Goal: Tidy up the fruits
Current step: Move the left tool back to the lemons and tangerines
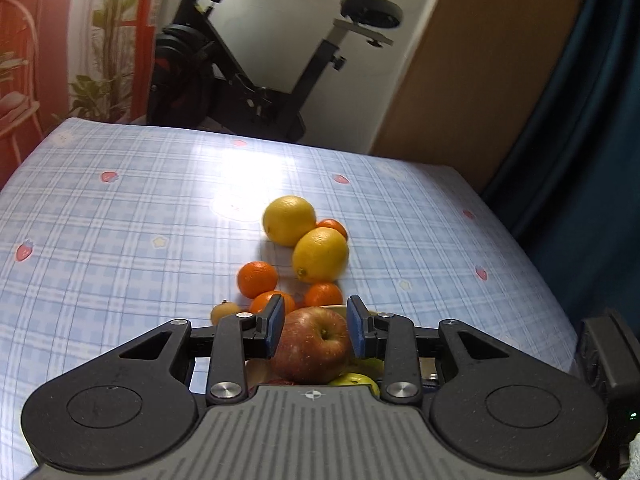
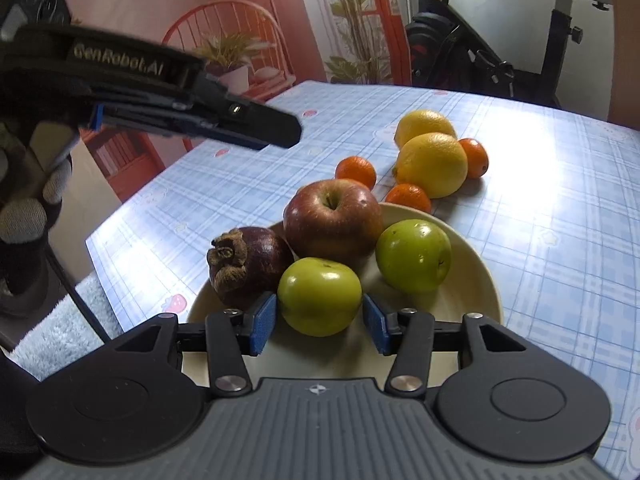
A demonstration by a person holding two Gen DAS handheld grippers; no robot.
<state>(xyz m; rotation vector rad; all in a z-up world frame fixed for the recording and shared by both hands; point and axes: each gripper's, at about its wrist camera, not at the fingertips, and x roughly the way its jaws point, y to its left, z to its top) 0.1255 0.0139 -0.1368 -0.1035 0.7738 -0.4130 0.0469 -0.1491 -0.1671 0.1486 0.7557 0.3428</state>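
A cream plate (image 2: 480, 280) holds a red apple (image 2: 332, 216), a dark mangosteen (image 2: 252, 264) and two green apples. My right gripper (image 2: 320, 300) has its blue pads against the sides of the nearer green apple (image 2: 320, 280), low over the plate. The other green apple (image 2: 414, 256) lies to its right. My left gripper (image 2: 280, 132) hovers above and left of the plate, jaws slightly apart and empty. In the left wrist view the left gripper (image 1: 315, 302) looks down on the red apple (image 1: 312, 344) through the gap.
Beyond the plate, two lemons (image 2: 434, 164) and three tangerines (image 2: 356, 170) lie on the blue checked tablecloth (image 2: 560, 220). A small tan fruit (image 1: 224, 312) sits left of the plate. A gloved hand (image 2: 24, 216) holds the left gripper. An exercise bike (image 1: 240, 80) stands behind the table.
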